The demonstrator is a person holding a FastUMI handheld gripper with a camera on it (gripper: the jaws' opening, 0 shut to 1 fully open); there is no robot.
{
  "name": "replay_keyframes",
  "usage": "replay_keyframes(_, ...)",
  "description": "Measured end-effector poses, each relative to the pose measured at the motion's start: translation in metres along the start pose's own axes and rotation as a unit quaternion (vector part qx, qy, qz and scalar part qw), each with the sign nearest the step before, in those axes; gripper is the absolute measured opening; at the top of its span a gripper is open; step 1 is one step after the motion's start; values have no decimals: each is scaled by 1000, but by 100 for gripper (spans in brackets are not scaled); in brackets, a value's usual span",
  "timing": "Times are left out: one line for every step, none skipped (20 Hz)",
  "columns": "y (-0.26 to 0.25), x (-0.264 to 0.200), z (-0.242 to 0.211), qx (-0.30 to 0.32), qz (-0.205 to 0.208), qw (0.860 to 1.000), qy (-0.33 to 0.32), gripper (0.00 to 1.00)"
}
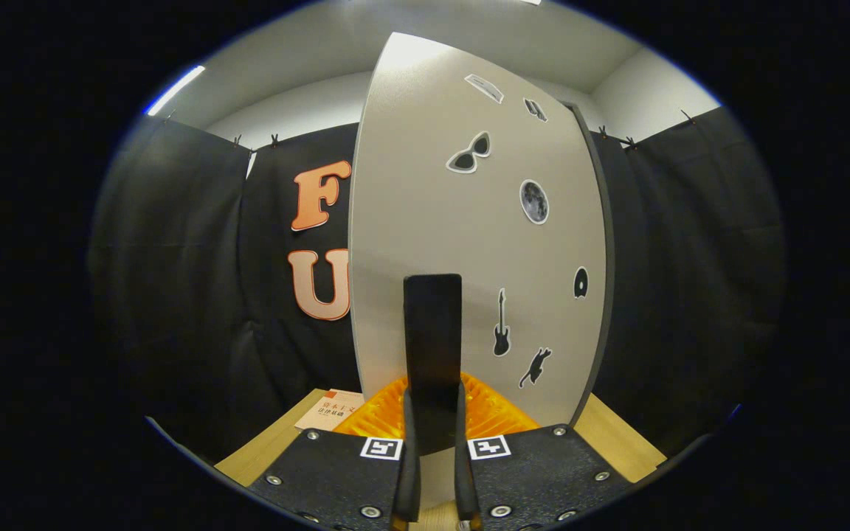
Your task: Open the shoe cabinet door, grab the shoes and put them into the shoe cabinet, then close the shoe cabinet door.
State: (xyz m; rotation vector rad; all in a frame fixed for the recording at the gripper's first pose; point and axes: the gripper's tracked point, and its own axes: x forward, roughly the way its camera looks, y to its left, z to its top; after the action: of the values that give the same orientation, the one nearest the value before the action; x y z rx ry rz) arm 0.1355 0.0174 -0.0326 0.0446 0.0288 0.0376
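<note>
Two fingers of your claw (434, 472) stand close together, one on each side of the dark upright handle (432, 346) of the shoe cabinet door (425, 221). The gap is narrow and both fingers look pressed against the handle's lower end, so I judge the claw to be clamped on it, though the contact itself is small and partly hidden by the finger bodies.

The relation that counts: the handle lies straight ahead, between the fingers, with its long axis vertical, and the pale door panel rises right behind it. The door looks angled relative to you, with its dark edge (602, 280) showing on the right. I cannot tell on which side the hinge sits, nor whether the door is swinging open or shut; judge that by feel before you pull or push.

The door carries small stickers: sunglasses (469, 155), a moon (534, 201), a guitar (501, 324), a cat (536, 366).

At the door's foot, just beyond the fingers, an orange ribbed object (495, 413) lies on the wooden worktop (617, 442); it may be a tray or rack, but most of it is covered. A book (333, 413) lies to its left. Where the shoes are and what the cabinet's interior looks like I cannot tell, as the door blocks what lies behind it.
</note>
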Motion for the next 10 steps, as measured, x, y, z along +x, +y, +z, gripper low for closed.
replay_keyframes(-5, -6, -1, 6, 6, 1000, -2, 18)
replay_keyframes(-10, -11, -1, 12, 12, 1000, -2, 18)
replay_keyframes(-16, -16, -1, 14, 19, 1000, -3, 18)
replay_keyframes(-22, -21, -2, 14, 24, 1000, -3, 18)
replay_keyframes(-28, -25, -2, 11, 32, 999, -3, 18)
replay_keyframes(-34, -31, -2, 10, 38, 999, -6, 18)
replay_keyframes(-42, -37, -1, 12, 44, 999, -8, 18)
replay_keyframes(-50, -40, 0, 17, 50, 999, -11, 18)
replay_keyframes(-59, -46, 0, 23, 55, 998, -12, 18)
replay_keyframes(-68, -50, 1, 27, 58, 998, -15, 18)
